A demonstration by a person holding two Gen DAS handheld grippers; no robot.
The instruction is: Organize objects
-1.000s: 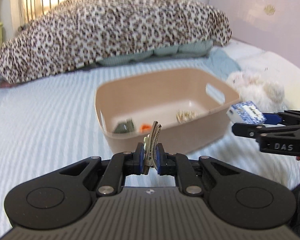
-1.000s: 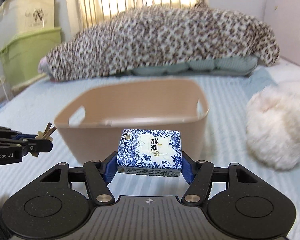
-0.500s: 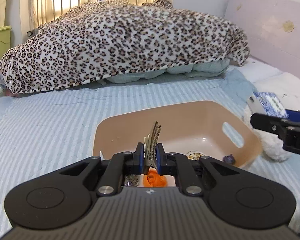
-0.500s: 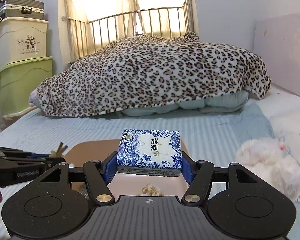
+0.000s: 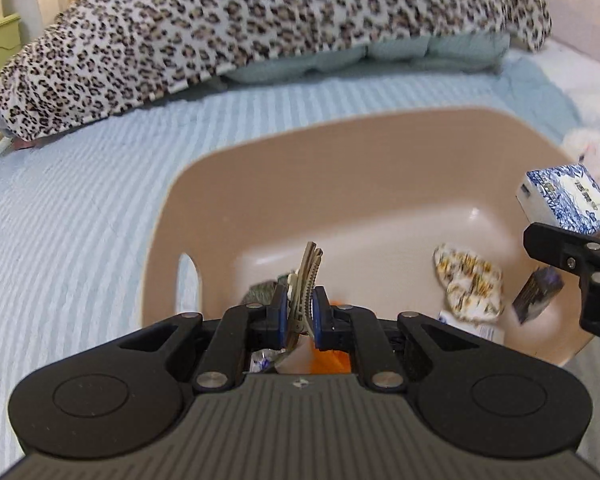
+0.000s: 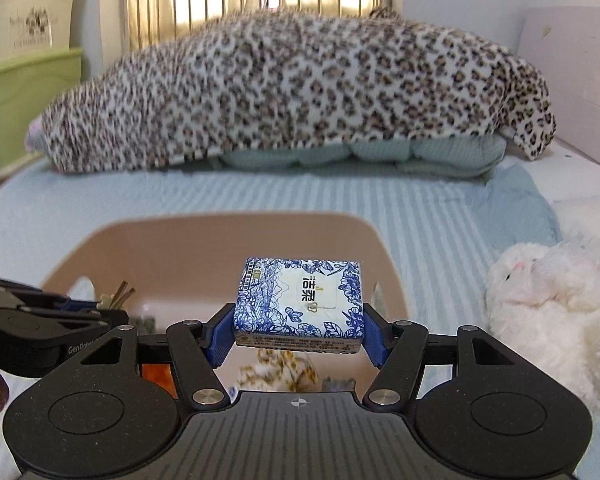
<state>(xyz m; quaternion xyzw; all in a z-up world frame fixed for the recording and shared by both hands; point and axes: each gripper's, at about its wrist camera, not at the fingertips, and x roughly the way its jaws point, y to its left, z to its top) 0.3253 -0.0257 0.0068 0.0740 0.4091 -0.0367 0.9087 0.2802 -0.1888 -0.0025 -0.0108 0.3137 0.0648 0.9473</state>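
A beige plastic bin sits on the striped bed. My left gripper is shut on a tan hair clip, which sticks up over the bin's near left part. The same left gripper shows at the left of the right wrist view. My right gripper is shut on a blue and white tissue pack, held above the bin's right side. Inside the bin lie a yellow floral cloth, a small dark box and an orange item, partly hidden.
A leopard-print blanket is heaped across the far side of the bed. A white plush toy lies right of the bin. Green and cream storage boxes stand at the far left, a metal bed rail behind.
Both grippers have moved forward over the bin with their loads, so I now look down into it. The bin looks larger and its contents show.
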